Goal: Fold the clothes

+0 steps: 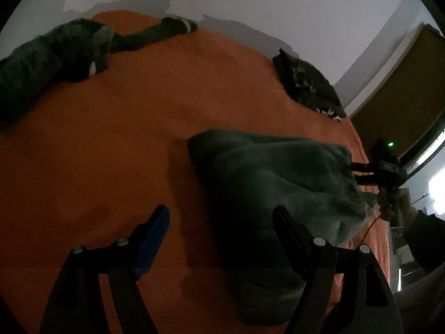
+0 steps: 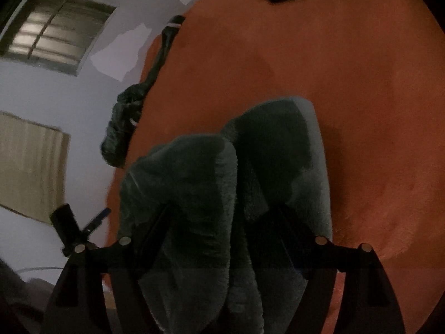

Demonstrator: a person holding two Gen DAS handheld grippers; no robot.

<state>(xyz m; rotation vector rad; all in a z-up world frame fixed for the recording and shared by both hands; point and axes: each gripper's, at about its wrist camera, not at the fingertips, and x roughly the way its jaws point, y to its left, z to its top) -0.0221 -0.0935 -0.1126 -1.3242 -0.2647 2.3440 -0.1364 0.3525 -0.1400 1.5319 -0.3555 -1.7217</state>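
Lying bunched on the orange bed cover [image 1: 125, 139], near its closer edge, in thick rounded folds: the grey fleece garment [image 1: 278, 183], evidently the piece being folded now; hovering over the nearer end of it, tilted downward, the left gripper [image 1: 222, 222], jaws standing well apart with one finger over bare cover and the other over fleece, nothing pinched between them, probably spread to take a fold or corner; sitting at the far side of the same garment, the right gripper [image 1: 358, 172], angled down toward the cloth from a hand [image 1: 397, 203] at the bed's edge; appearing in the right wrist view with fingers parted and fleece bulging up between them, though too dark to say whether the pads are pressing, so reading as open rather than clamped; waiting spread out across the far corner, a dark green garment [image 1: 50, 61], seemingly unfolded; resting apart near the other far edge, a dark folded stack [image 1: 306, 83], likely finished pieces kept clear of the working space.
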